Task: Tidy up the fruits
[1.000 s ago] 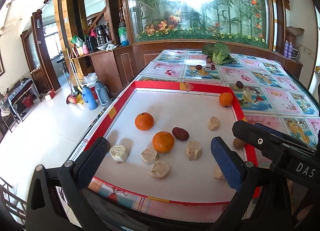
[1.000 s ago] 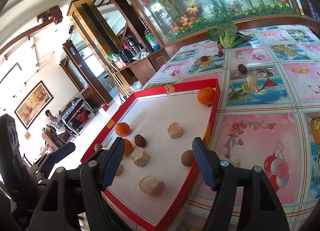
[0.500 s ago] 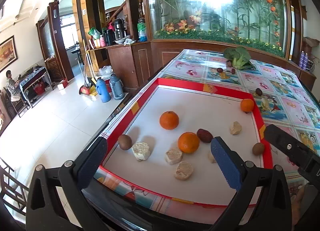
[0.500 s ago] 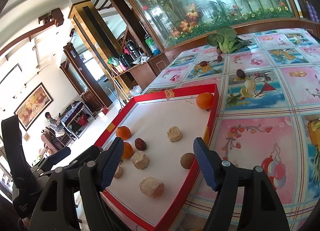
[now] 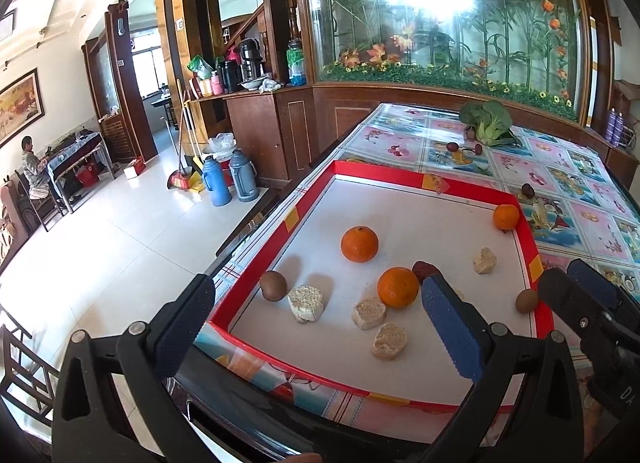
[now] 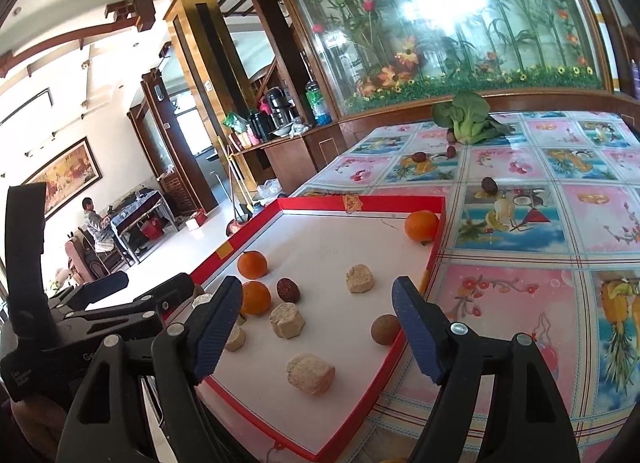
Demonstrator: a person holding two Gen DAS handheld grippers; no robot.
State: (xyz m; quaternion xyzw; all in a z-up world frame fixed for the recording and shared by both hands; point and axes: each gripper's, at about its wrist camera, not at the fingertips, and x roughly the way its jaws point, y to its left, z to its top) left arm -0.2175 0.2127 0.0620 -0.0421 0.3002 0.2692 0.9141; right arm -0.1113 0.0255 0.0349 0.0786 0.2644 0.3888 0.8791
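Both claws released, nothing held. Left gripper point(image 5: 320, 319) hangs over the near-left end of the red tray point(image 5: 256, 275); right gripper point(image 6: 318, 327) over the near-right end. Neither touches any fruit.

Fruit in the tray:
- three oranges: one mid-tray point(image 5: 359, 243), one nearer point(image 5: 397, 287), one in the far right corner point(image 5: 506, 217) against the wall
- brown round fruit at the left wall point(image 5: 273, 285), just beside a pale block point(image 5: 305, 303)
- second brown one at the right wall point(image 5: 526, 300)
- dark red date-like fruit point(image 5: 424, 269) touching the nearer orange, half hidden behind the left claw's right finger

Pale crumbly blocks lie scattered among them. They don't look like fruit. More small dark fruits point(image 6: 489, 185) sit out on the tablecloth point(image 6: 560, 283), near a leafy green point(image 6: 466, 119).

Handling, my read:
- Oranges: firm, round, light to moderate weight, dimpled skin grips fine. Take across the widest part, pads level, or they'll roll out.
- Brown ones: small, hard-looking, smooth; likely to skid. Both sit tight to the wall, so one finger has little room on that side. Come in along the wall.
- Date: small, soft, wrinkled; go light and separate it from the orange first.
- Corner orange: walled on two sides, approach from the open side.
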